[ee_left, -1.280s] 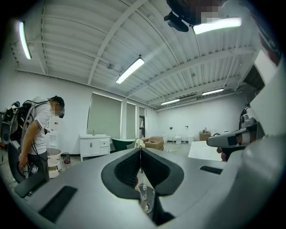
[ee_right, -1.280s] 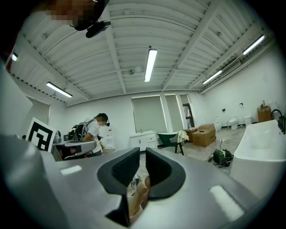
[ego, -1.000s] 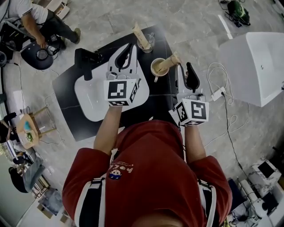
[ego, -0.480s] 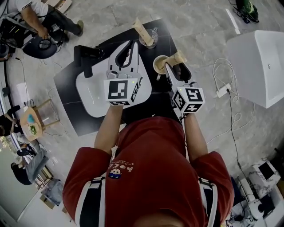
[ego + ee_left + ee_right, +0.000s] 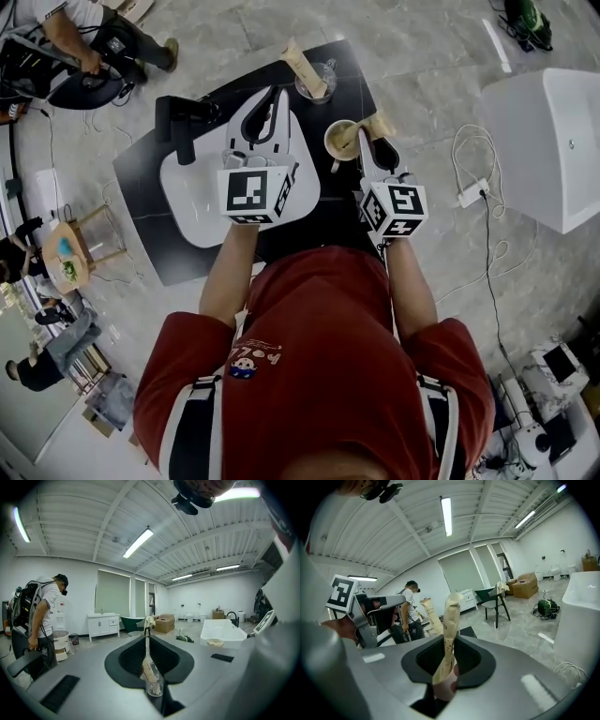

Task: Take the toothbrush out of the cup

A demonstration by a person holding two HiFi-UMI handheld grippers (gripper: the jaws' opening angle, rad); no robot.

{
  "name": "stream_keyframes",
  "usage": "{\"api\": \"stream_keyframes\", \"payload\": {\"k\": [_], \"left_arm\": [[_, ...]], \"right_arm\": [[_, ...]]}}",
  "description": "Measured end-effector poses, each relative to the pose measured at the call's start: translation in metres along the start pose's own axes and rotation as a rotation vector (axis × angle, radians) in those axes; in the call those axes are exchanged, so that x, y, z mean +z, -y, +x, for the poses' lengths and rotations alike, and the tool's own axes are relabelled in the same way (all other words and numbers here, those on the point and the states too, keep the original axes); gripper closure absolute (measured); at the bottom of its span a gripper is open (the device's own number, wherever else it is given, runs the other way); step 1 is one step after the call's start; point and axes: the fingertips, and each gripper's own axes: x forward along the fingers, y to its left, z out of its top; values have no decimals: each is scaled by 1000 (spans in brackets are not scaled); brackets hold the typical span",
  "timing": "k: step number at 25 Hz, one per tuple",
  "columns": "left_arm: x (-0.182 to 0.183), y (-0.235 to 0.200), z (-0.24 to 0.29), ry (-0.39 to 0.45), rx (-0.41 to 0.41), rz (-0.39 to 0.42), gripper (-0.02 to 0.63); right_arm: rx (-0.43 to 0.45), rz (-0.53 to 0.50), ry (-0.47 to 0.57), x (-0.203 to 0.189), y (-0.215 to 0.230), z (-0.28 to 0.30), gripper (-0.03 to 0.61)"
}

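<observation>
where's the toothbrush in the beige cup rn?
Head view, right of centre: the wrapped toothbrush stands in the beige cup, right of the white basin; the jaws of the right gripper have just been closing on it.

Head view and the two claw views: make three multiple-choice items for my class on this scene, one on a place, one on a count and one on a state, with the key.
1. Where does the glass stand?
A. at the far edge of the black table, beyond the white basin
B. inside the basin
C. on the floor

2. How many wrapped toothbrushes are on the table?
A. one
B. two
C. four

3. What is the right claw doing?
A. standing wide open and empty
B. gripping the wrapped toothbrush in the mug
C. gripping the glass

Key:
1 A: in the head view the glass sits at the table's far edge, past the basin.
2 B: one stands in the glass, the other in the mug.
3 B: its jaws have just been closing, and the right claw view shows the wrapper pinched between them.
</observation>
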Motion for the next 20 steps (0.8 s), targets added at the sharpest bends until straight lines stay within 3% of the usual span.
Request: {"api": "stream_keyframes", "payload": {"k": [6,20], "left_arm": [[-1,1,3,-1,0,-9,584],[3,2,2,20,-8,-23,584]], "right_arm": [[14,-18,35,15,-6,-5,537],[63,-58,157,78,-27,-32,541]]}}
